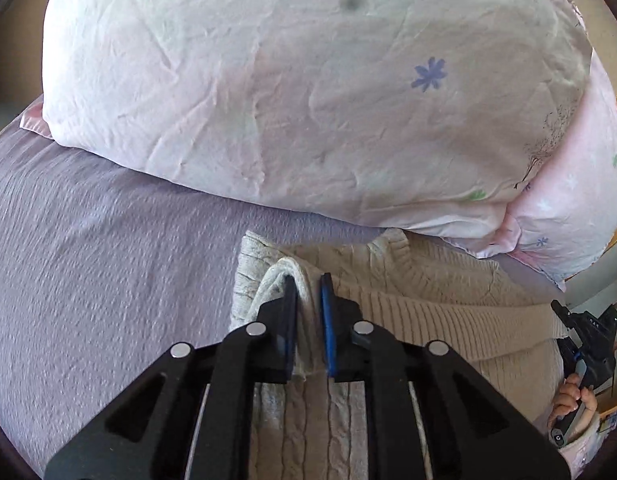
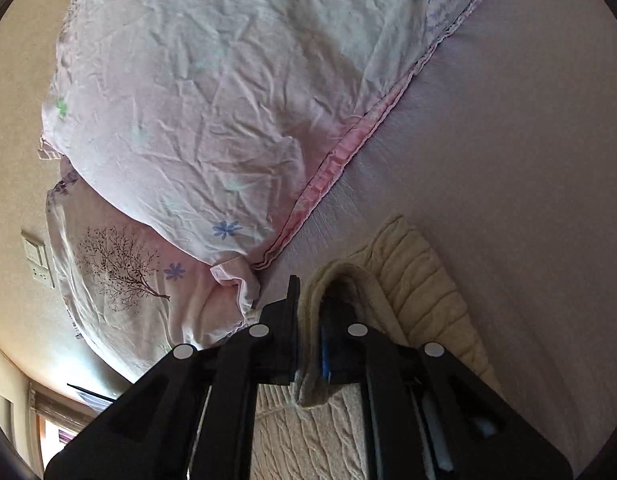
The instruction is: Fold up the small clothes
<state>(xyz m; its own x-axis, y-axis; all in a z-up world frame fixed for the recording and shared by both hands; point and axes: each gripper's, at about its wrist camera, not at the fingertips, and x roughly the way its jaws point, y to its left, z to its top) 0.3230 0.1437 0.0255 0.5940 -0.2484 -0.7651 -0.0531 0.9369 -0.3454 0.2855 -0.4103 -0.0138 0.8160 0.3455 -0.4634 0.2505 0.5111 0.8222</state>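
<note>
A cream cable-knit sweater [image 1: 420,300] lies on the lilac bedsheet [image 1: 100,248], close under the pillows. My left gripper [image 1: 307,284] is shut on a bunched fold at the sweater's left edge. My right gripper [image 2: 308,292] is shut on a thick folded edge of the same sweater [image 2: 424,280], which drapes off to the right. The right gripper also shows at the far right of the left wrist view [image 1: 584,344], with the hand that holds it.
A large white-pink pillow with flower prints [image 1: 328,92] lies just beyond the sweater, on a second pillow with a tree print [image 2: 120,276]. A beige wall with a switch plate [image 2: 38,260] stands to the left. The lilac sheet [image 2: 528,160] stretches right.
</note>
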